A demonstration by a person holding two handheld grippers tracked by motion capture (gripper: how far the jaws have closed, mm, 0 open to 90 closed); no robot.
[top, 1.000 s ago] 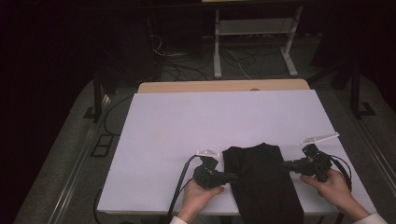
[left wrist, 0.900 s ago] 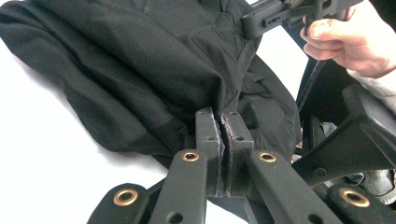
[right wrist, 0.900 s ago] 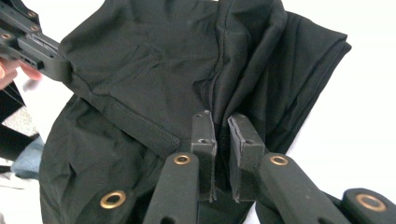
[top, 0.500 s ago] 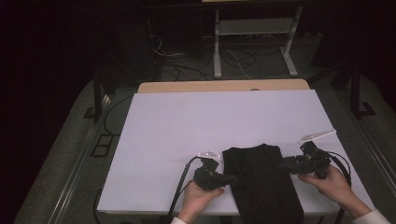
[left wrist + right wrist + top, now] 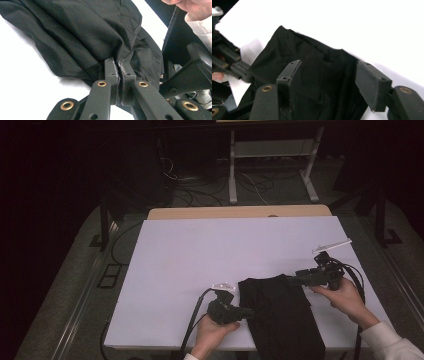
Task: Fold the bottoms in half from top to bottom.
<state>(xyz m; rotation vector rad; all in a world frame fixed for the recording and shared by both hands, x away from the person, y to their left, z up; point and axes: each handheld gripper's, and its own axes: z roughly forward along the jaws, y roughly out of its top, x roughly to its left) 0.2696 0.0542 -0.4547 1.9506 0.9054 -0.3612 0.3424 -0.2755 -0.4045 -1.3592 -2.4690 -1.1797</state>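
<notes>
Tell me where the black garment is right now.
In the high view the black garment lies at the white table's near edge, right of centre, between the left gripper, shut on it, and the right gripper.

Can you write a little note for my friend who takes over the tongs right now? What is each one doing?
Left tongs: shut on the black cloth, pinching its near left edge.
Right tongs: jaws have just been opening; the pads stand apart and press on nothing, with the cloth's right edge in front of them.
The cloth lies bunched on the white table, at the near edge between both hands, and hangs over that edge.
Done: the right side is let go.
Left: probably take a new hold with the right tongs, then spread or fold the cloth.
</notes>
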